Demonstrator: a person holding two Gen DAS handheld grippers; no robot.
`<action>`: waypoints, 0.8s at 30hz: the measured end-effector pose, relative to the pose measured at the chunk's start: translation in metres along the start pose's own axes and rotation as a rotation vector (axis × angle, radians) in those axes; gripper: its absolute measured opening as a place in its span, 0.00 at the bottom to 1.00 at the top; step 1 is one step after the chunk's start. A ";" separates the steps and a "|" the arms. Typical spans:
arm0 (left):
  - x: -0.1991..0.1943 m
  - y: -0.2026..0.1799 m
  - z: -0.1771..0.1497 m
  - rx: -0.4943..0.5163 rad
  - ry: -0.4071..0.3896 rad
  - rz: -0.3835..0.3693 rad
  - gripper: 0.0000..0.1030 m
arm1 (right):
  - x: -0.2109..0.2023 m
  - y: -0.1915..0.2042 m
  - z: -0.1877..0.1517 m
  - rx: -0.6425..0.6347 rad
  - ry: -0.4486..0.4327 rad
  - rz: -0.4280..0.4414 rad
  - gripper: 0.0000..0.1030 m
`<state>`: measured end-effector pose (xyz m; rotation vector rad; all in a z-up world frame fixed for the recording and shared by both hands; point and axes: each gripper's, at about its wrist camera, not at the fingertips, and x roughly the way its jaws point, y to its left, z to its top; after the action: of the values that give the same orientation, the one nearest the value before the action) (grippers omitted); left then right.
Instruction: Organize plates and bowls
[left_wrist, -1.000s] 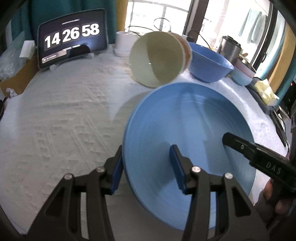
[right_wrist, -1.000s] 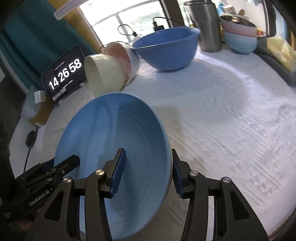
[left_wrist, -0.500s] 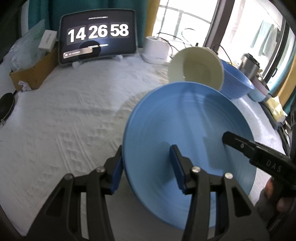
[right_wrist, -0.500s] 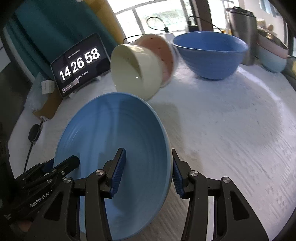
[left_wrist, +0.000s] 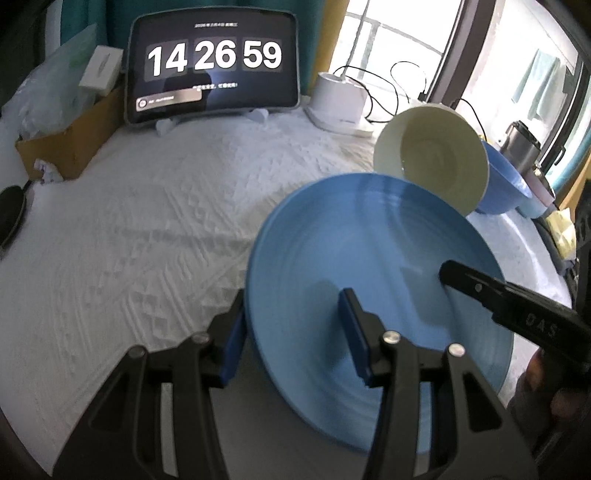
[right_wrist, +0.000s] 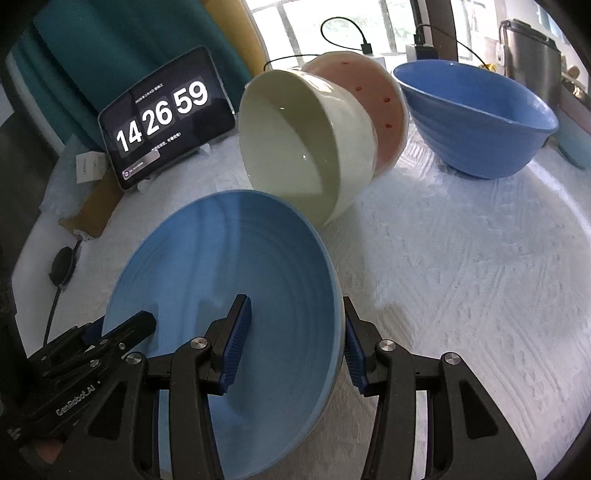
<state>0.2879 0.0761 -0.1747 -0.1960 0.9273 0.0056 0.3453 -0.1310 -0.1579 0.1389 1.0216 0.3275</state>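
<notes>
Your two wrist views look steeply down along each gripper, close over the bench (left_wrist: 147, 229); both share the plate (left_wrist: 369, 258) and clock (right_wrist: 162, 114).

White textured tablecloth (left_wrist: 155, 221); teal curtain (right_wrist: 122, 48); bright window (left_wrist: 388, 48) behind.

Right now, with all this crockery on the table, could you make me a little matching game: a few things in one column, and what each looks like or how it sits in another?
Things:
1. plate
2. cream bowl
3. pink bowl
4. deep blue bowl

States:
A. upright on the table, alone
B. gripped at opposite rims by both claws
C. on its side, mouth toward the camera
D. dotted, nested behind another bowl

Pairs: 1-B, 2-C, 3-D, 4-A
</notes>
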 end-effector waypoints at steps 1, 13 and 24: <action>0.000 -0.001 0.000 0.005 -0.006 0.005 0.48 | 0.001 -0.001 0.000 0.003 0.001 0.001 0.49; -0.002 -0.006 -0.003 0.019 -0.054 0.038 0.49 | 0.004 -0.001 -0.002 -0.015 -0.016 -0.023 0.50; -0.001 -0.012 -0.007 0.075 -0.092 0.072 0.52 | 0.008 0.005 -0.001 -0.054 -0.045 -0.055 0.52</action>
<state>0.2831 0.0629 -0.1755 -0.0925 0.8408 0.0457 0.3468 -0.1238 -0.1638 0.0691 0.9693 0.3006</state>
